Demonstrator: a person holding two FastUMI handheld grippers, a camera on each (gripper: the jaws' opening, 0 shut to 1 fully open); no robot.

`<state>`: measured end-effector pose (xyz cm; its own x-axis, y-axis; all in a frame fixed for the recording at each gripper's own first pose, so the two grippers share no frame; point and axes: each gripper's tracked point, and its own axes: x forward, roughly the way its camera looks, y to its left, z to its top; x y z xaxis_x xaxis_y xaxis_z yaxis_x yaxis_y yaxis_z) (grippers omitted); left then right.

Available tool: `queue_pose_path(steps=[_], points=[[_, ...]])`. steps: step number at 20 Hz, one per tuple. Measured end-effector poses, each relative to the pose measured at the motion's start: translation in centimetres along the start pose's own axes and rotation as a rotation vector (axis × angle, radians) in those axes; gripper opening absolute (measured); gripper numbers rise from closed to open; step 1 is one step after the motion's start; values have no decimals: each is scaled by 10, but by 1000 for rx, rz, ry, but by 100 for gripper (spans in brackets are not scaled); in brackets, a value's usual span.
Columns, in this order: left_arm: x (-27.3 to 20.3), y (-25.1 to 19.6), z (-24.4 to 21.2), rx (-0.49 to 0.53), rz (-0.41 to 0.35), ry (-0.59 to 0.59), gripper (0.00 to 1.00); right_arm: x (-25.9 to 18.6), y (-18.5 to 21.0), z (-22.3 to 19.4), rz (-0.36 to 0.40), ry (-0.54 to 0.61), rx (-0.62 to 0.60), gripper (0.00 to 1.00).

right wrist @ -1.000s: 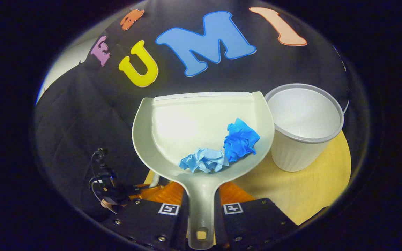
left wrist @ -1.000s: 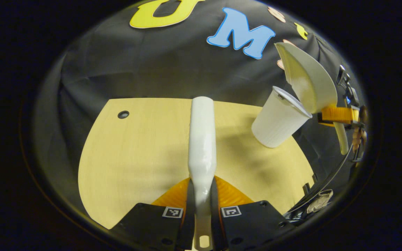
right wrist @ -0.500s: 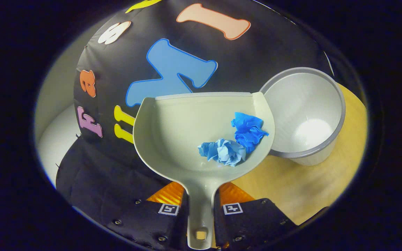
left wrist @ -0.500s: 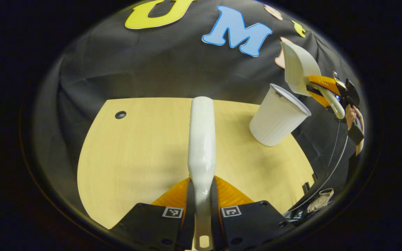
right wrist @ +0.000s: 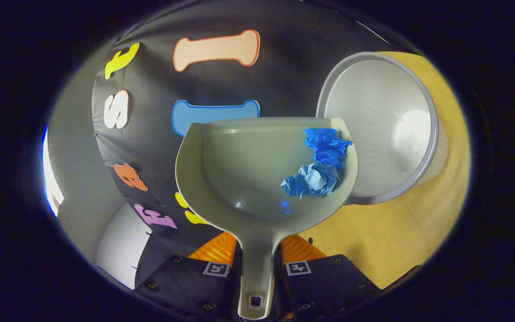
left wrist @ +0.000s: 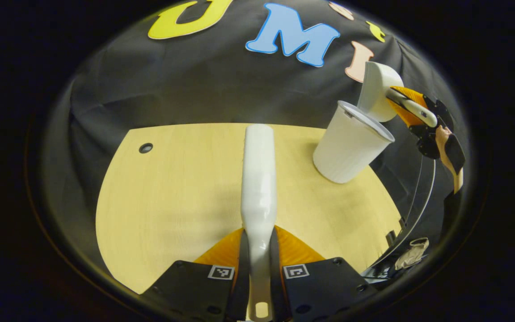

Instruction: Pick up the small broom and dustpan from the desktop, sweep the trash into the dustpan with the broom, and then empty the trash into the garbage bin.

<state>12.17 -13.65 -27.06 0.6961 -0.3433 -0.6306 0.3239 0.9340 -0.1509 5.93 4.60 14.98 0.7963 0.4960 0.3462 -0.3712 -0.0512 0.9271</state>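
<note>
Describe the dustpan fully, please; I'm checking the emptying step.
The dustpan is a pale, smooth, plastic-looking scoop with a raised rim and a short handle with a hole at its end. The right gripper holds that handle between closed jaws. It is tilted sideways over the white garbage bin, above the desktop. Two crumpled blue paper wads lie against its lower side wall, next to the bin's opening.
</note>
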Motion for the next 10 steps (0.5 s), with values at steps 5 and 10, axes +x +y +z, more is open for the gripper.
queue_pose_path(steps=[5, 10], points=[[-2, -9, -1, 11, -1, 5, 26, 1, 4, -1, 122, -26, 144, 31], [-6, -11, -2, 10, 1, 4, 28, 7, 6, -9, 149, 7, 173, 31]])
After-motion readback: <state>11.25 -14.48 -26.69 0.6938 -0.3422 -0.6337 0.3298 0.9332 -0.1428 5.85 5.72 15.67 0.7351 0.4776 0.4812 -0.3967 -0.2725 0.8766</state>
